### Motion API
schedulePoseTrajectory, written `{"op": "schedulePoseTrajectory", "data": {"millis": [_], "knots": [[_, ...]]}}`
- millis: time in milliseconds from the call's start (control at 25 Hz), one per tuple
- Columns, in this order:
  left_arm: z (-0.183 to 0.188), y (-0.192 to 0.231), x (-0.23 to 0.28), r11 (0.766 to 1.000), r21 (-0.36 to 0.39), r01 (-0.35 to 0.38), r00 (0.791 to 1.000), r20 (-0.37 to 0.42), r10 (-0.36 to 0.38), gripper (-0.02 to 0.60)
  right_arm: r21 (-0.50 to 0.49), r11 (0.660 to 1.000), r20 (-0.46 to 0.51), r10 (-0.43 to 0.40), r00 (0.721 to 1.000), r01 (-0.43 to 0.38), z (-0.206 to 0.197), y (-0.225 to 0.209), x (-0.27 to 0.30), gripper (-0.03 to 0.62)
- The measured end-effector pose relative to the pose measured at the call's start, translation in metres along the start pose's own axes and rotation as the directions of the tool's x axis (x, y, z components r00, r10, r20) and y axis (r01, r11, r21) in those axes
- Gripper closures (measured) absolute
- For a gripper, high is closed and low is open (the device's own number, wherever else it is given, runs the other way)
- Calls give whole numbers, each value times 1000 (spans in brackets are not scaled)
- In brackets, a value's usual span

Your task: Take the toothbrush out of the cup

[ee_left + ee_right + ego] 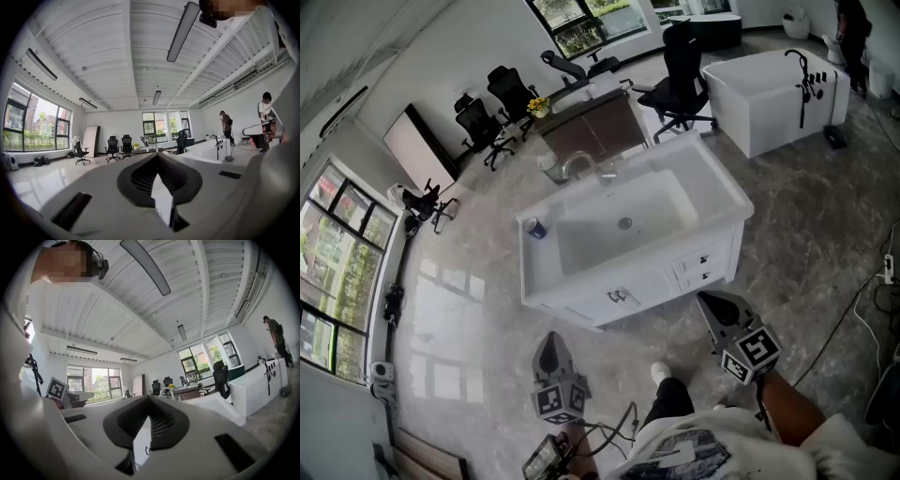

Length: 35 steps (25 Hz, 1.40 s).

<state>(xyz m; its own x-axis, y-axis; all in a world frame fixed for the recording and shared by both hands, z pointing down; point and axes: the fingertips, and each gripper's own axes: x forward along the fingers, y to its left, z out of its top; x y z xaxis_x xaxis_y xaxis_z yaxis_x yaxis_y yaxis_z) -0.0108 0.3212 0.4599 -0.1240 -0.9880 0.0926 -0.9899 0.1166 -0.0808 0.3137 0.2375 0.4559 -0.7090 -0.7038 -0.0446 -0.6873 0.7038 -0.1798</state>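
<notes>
A small cup [534, 228] with something dark blue in it stands on the left corner of the white sink cabinet [712, 202]; I cannot make out the toothbrush itself. A chrome faucet [578, 165] rises behind the basin. Both grippers hang level over the floor in front of the cabinet, well short of the cup. My left gripper [549, 337] is shut with nothing in it, its jaws meeting at the tip [158, 153]. To the right and closer to the cabinet, my right gripper [705, 300] is also shut and empty [149, 397].
A white bathtub [773, 89] stands at the back right. Black office chairs [680, 80] and a brown desk [591, 127] lie behind the sink. Cables [862, 300] trail on the floor at the right. Two people [226, 124] stand far off near the tub.
</notes>
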Motion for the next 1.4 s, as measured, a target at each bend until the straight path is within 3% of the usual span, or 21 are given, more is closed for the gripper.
{"op": "schedulePoseTrajectory", "data": {"millis": [320,640,1000,1240,1400], "knots": [[3,92,138,998,51,36,998,44,-38,569,25,999,1,-39,999,39,-6,-3,153,595],[20,174,274,994,22,110,992,62,-111,569,-20,997,30,-78,996,79,19,-5,304,595],[14,191,334,990,-49,129,991,35,-128,568,10,995,11,-100,995,100,21,-31,372,594],[19,190,368,996,-3,94,996,14,-94,568,20,999,-10,-44,999,44,19,-57,417,594],[7,191,395,998,-41,56,998,5,-55,569,51,998,-51,26,998,-23,2,-76,448,594]]}}
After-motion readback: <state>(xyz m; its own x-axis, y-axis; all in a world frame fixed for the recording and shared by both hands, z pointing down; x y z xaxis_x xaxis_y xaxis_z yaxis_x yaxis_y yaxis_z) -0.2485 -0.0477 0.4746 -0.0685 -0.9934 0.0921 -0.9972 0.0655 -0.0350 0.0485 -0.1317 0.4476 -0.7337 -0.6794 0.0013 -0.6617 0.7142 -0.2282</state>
